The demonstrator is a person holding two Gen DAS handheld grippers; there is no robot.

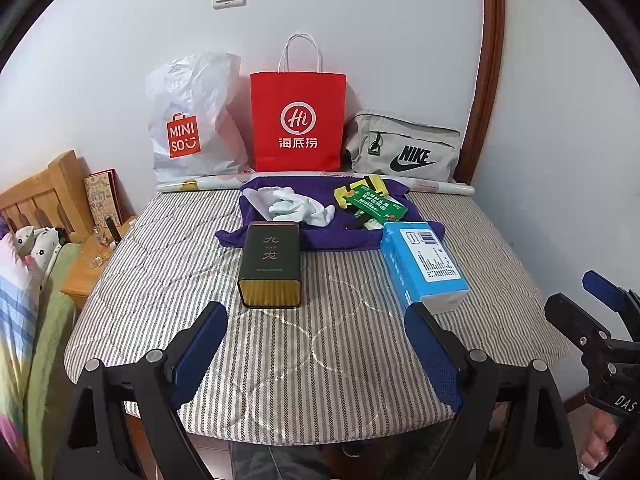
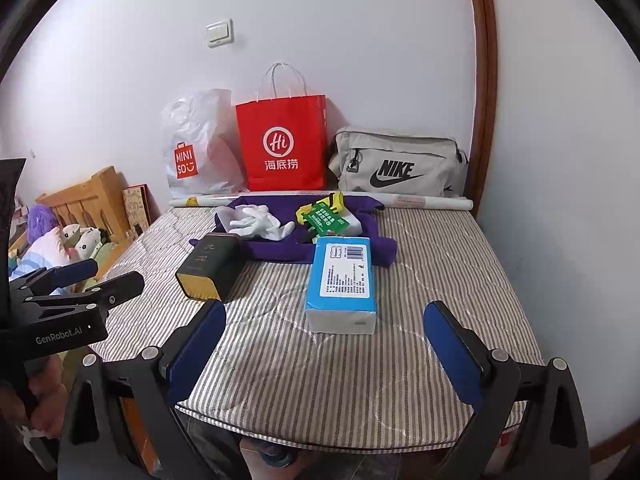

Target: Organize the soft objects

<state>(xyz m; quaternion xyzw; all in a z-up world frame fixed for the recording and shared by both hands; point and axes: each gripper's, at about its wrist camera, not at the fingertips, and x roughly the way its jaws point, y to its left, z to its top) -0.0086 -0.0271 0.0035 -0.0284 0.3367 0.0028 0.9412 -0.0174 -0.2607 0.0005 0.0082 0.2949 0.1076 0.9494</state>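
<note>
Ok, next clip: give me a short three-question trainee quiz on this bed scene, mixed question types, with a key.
1. True or false: the white gloves lie on the purple cloth.
2. Which bag stands between the other two along the wall? A) white plastic Miniso bag B) red paper bag C) grey Nike bag
3. Fill in: the left gripper and right gripper both hang over the striped mattress with jaws ____ and nothing between them.

Key:
1. True
2. B
3. open; the dark tea tin and blue tissue pack lie ahead, untouched.
</note>
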